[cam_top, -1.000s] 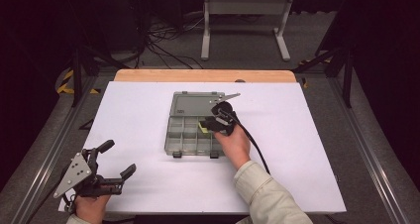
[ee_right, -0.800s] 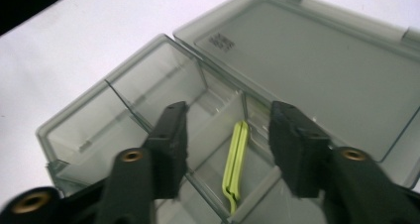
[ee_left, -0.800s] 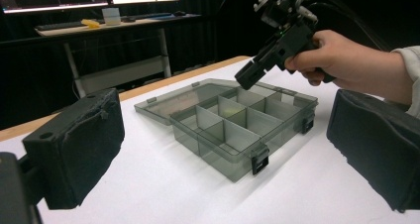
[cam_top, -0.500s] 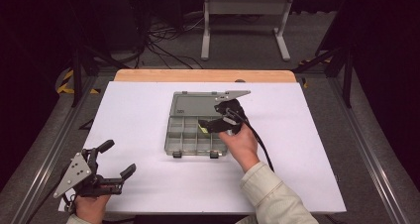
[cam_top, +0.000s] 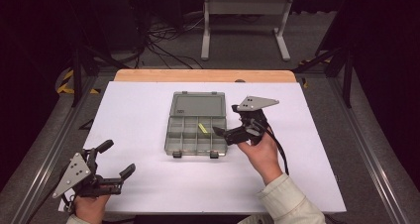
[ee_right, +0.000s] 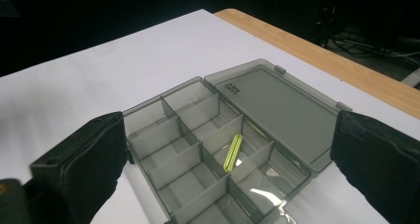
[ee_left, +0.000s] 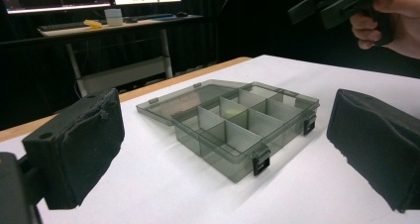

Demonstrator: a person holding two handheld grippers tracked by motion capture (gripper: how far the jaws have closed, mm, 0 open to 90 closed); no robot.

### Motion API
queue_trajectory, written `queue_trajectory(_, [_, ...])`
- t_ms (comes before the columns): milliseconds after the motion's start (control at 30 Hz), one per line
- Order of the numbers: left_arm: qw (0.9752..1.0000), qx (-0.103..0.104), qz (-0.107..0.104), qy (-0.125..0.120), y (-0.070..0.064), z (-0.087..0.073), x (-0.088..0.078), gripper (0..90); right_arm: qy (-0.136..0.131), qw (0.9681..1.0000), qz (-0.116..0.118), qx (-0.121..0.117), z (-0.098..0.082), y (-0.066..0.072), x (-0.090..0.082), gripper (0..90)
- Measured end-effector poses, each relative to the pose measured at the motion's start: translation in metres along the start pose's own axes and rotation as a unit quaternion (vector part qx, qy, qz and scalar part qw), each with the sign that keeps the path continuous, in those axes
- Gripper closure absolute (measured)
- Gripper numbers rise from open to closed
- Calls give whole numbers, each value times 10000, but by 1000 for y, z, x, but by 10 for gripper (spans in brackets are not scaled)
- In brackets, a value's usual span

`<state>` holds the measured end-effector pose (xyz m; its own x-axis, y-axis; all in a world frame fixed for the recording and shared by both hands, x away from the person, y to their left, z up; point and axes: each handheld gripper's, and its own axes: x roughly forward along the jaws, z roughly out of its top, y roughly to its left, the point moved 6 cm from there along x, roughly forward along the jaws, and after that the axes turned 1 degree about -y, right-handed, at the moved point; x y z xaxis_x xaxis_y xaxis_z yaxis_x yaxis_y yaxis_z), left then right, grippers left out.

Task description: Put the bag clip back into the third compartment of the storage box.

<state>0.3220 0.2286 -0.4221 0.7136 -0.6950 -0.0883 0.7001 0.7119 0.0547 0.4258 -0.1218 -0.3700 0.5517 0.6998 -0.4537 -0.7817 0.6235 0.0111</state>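
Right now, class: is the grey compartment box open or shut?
Open. The box has its lid folded back flat on the table, exposing the compartments and a yellow-green strip.

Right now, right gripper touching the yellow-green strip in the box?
Apart. The right gripper view shows the strip lying in a compartment of the box, open jaws clear on both sides; the high view shows the right gripper raised beside it.

The high view looks forward and down from above the person's side, taking in the whole white table (cam_top: pixel 148 110). The left gripper view sits low and near the tabletop, facing across it toward the grey compartment box (ee_left: pixel 233 125) — close, almost level. The right gripper view looks down on the same compartment box (ee_right: pixel 218 144) from above and nearer — all three share it.
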Motion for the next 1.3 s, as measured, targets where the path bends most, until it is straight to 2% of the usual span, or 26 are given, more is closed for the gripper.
queue_trajectory(33, [10000,30,-19,31,0,0,0,20,-54,9999,-30,-80,-3,1,-9,6])
queue_trajectory(133, [10000,34,-26,48,0,0,0,20,-131,9998,-41,-129,-6,2,-21,5])
queue_trajectory(433, [10000,17,-16,54,0,-1,0,19,-192,9992,-137,-312,-18,8,-49,5])
queue_trajectory(600, [10000,-15,-12,50,1,-1,0,18,-433,9980,-216,-404,-24,8,-66,3])
queue_trajectory(900, [10000,-37,-3,52,1,0,0,18,-603,9971,-334,-326,-41,2,-88,1])
queue_trajectory(1067, [10000,-34,13,64,1,-1,0,17,-949,9941,-370,-366,-54,-3,-103,0])
queue_trajectory(1300, [10000,-30,11,74,2,-1,0,17,-1105,9923,-488,-274,-72,-9,-114,0])
